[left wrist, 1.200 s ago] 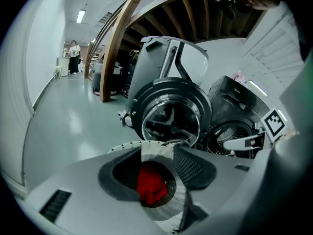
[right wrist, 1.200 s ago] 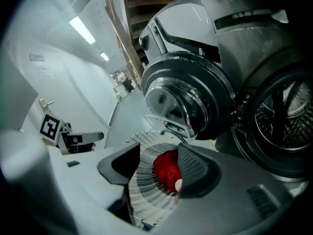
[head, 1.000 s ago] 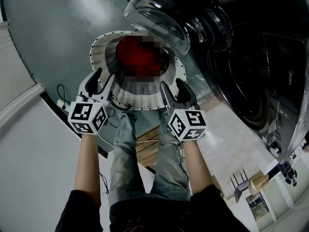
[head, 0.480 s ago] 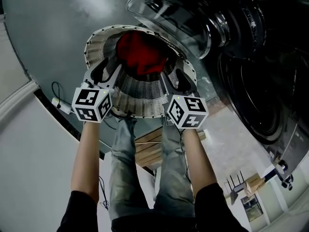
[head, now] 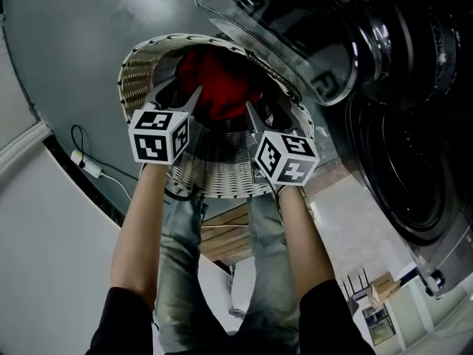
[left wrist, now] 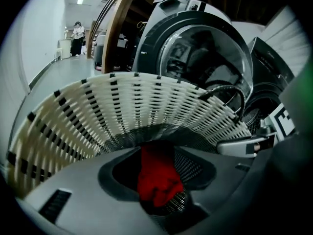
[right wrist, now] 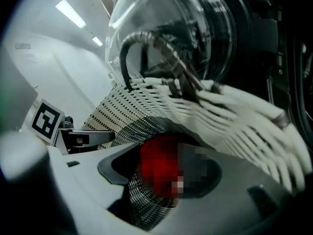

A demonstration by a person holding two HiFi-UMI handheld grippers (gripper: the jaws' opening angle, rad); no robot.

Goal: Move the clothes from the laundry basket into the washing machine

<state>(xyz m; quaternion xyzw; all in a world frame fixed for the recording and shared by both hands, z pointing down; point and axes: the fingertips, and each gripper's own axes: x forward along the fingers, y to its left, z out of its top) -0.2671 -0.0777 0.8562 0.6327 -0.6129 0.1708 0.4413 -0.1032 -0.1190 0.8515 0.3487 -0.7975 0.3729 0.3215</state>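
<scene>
Hovering at the laundry basket (head: 137, 80), the left tool (head: 177, 98) and the right tool (head: 262, 117) were released and empty; the red garment (head: 218, 80) lay inside, just beyond. Sinking deeper before pinching a thick fold seemed wise.

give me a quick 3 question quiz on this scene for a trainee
1. What colour is the garment in the laundry basket? A blue, B red, C white.
2. True or false: the washing machine door stands open.
3. Fill in: the jaws of the left gripper and the right gripper are both ___, with nothing held.

Key: 1 B. 2 true. 3 open.
</scene>
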